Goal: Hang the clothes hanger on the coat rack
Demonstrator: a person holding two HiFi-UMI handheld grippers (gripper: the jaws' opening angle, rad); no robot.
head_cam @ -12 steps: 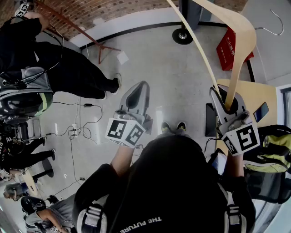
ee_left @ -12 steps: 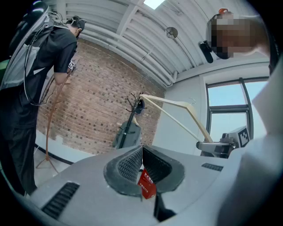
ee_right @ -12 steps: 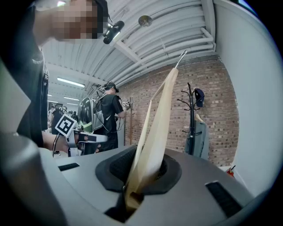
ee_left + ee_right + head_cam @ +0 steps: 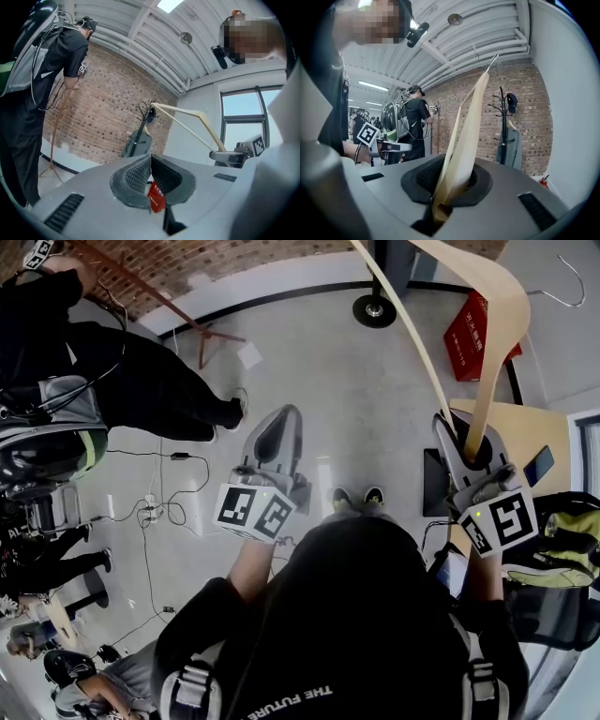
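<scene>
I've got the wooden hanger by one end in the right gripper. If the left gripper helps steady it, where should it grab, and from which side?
Probably the thin crossbar of the hanger, partway up from the right gripper. It is slim, bare, and faces the empty left gripper, so come in from the left. Keep the jaws off the metal hook, which must stay free for the rack.

In the head view, the clothes hanger (image 4: 506,324) is held in the right gripper (image 4: 464,442) at 3 o'clock. The left gripper (image 4: 281,420) is seen at 12 o'clock, well apart to its left. What appears to be the coat rack (image 4: 374,309) is stood ahead at 1 o'clock, with a box (image 4: 466,338) to its right, behind the hanger. A table (image 4: 525,427) lies under the right gripper.
</scene>
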